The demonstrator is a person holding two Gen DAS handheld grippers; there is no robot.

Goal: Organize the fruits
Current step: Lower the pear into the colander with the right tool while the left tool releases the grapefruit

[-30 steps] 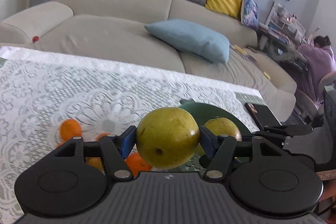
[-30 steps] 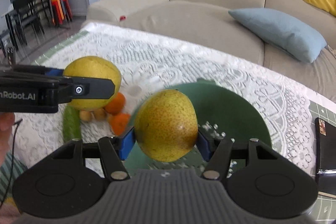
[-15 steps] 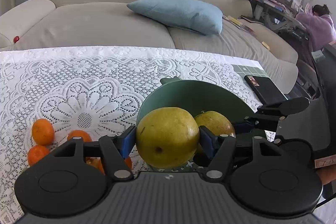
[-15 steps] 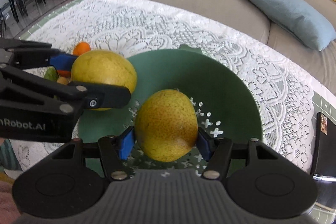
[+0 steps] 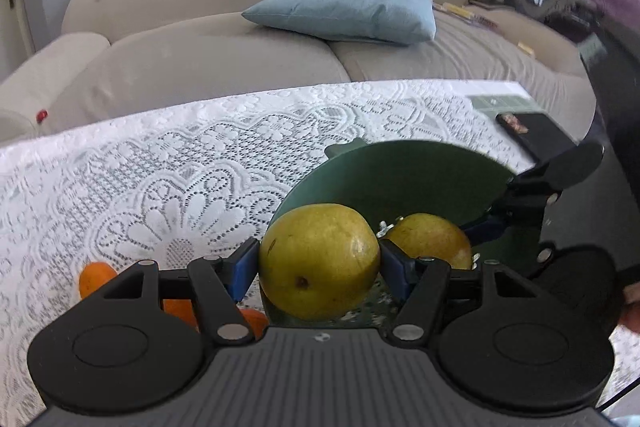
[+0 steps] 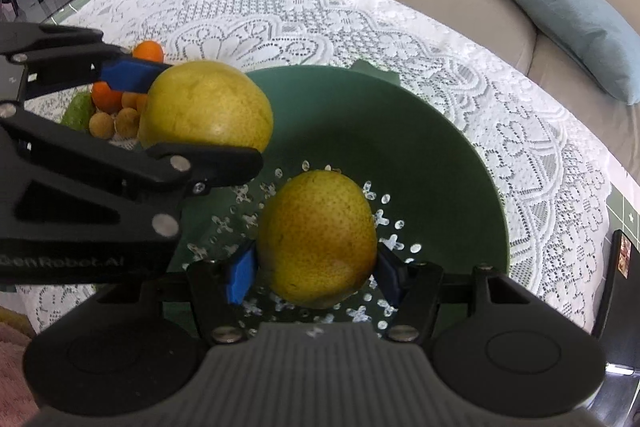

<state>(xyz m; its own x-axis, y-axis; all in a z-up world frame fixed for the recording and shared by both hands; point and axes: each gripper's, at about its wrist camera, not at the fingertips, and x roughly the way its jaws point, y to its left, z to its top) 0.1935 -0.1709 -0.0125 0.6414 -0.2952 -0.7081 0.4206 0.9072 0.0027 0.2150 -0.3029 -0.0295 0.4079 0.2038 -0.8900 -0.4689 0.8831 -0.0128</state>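
Observation:
My left gripper (image 5: 318,267) is shut on a yellow-green pear (image 5: 318,261), held at the near left rim of the green bowl (image 5: 404,179). My right gripper (image 6: 314,267) is shut on a second, speckled yellow pear (image 6: 316,237), held low over the perforated floor of the green bowl (image 6: 420,163). In the right wrist view the left gripper (image 6: 188,123) and its pear (image 6: 204,111) hang over the bowl's left edge. In the left wrist view the right gripper's pear (image 5: 430,241) shows just right of mine.
Small oranges (image 6: 148,51), several brown round fruits (image 6: 127,118) and a green fruit (image 6: 78,111) lie on the white lace tablecloth (image 6: 280,11) left of the bowl. A dark phone (image 5: 532,133) rests at the table's right edge. A beige sofa (image 5: 220,47) stands beyond.
Both grippers have sunk and moved in over the green bowl, each carrying its pear. The right pear now sits close above the bowl floor; the left one has come to the bowl's rim.

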